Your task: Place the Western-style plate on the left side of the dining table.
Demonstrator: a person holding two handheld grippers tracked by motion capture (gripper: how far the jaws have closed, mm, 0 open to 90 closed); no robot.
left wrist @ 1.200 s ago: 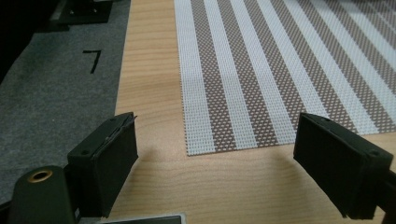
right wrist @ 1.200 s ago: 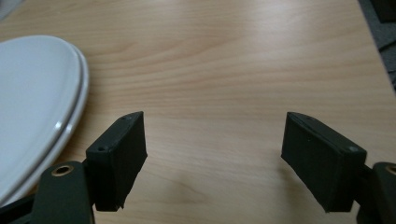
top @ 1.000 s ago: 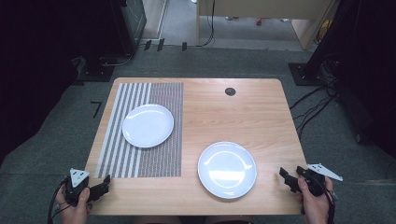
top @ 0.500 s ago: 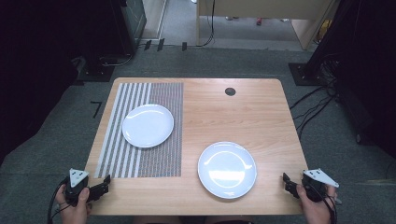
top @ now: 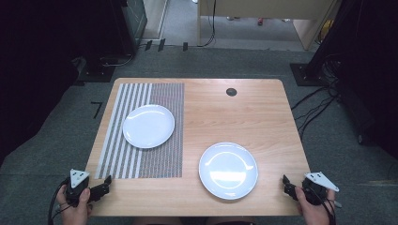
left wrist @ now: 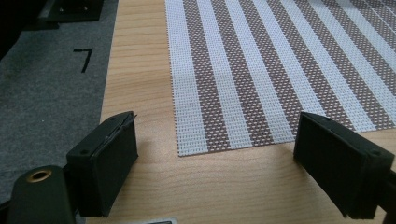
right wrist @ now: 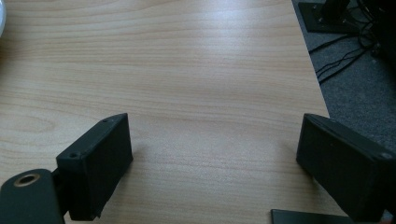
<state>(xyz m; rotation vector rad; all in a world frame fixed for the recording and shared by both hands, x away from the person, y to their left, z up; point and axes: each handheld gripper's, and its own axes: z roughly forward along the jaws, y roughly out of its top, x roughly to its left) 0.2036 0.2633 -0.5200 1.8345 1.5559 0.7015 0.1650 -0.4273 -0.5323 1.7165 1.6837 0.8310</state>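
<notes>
Right hand-held gripper [top: 287, 183] empty, jaws just opened wide; left hand-held gripper [top: 104, 184] wide, empty. Near plate [top: 228, 170] rigid, glossy, slippery, fragile: grip thin rim, lift gently from counter [top: 225, 117].

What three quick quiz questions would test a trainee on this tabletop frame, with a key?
1. True or false: both white plates lie on the striped placemat.
2. Which gripper is nearer the plate on bare wood: A left gripper, B right gripper?
3. What is between the right gripper's jaws?

Key
1. False. The far plate lies on the placemat; the near one lies on the bare table.
2. B.
3. Nothing. In the right gripper view the jaws stand wide apart over bare wood, having just been opening.
</notes>
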